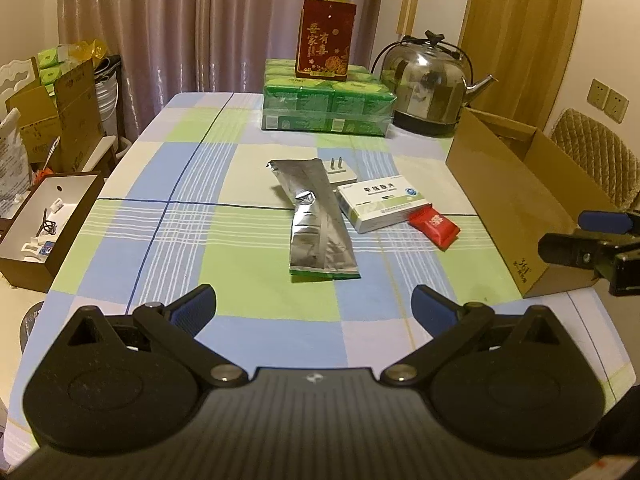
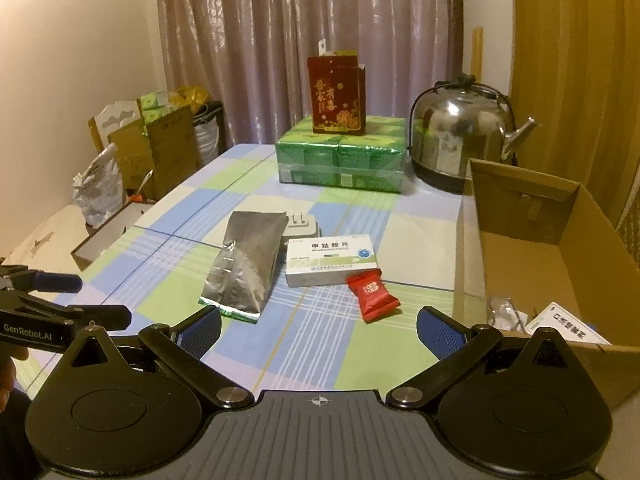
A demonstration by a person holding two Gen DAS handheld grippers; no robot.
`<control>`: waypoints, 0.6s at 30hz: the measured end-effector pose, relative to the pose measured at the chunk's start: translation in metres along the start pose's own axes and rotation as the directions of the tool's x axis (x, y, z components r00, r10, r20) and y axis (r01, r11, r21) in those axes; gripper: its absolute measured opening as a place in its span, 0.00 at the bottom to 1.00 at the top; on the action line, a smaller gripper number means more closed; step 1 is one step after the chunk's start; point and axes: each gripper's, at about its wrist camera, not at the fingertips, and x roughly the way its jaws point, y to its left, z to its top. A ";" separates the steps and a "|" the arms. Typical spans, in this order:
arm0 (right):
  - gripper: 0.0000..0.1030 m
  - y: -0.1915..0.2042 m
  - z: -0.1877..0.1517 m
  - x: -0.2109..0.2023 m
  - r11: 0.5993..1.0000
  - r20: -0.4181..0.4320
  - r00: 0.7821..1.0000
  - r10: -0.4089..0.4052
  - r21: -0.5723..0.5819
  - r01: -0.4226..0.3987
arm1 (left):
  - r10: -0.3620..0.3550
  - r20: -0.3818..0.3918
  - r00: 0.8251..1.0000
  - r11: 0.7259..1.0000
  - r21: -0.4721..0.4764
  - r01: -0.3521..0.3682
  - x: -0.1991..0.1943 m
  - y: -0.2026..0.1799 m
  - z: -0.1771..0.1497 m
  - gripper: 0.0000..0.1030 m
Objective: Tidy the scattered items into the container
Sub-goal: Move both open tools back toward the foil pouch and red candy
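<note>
Ahead, a crinkled foil pouch [image 1: 316,224] lies flat on the table [image 1: 160,184], likely light and slippery; pinch its sealed edge. Both the left gripper [image 1: 314,304] and right gripper [image 2: 318,326] gape empty.

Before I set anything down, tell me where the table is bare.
Bare cloth lies left of the foil pouch, and between the pouch and the open left gripper. The pouch, pill box and red sachet crowd together beside the cardboard box.

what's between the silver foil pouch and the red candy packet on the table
The white medicine box lies between the silver foil pouch and the red candy packet, its corner touching the packet. Both wrist views show this.
</note>
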 end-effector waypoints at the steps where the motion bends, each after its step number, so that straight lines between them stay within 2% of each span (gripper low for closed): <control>1: 0.98 0.000 0.000 0.004 1.000 -0.006 1.000 0.001 -0.004 -0.001 | 0.002 -0.001 1.000 1.000 0.002 -0.002 0.003 0.001 0.001 0.99; 18: 0.98 -0.013 0.007 0.071 0.999 -0.079 0.997 0.009 -0.039 -0.012 | 0.001 -0.057 0.998 1.000 0.024 0.000 0.058 0.009 0.016 0.99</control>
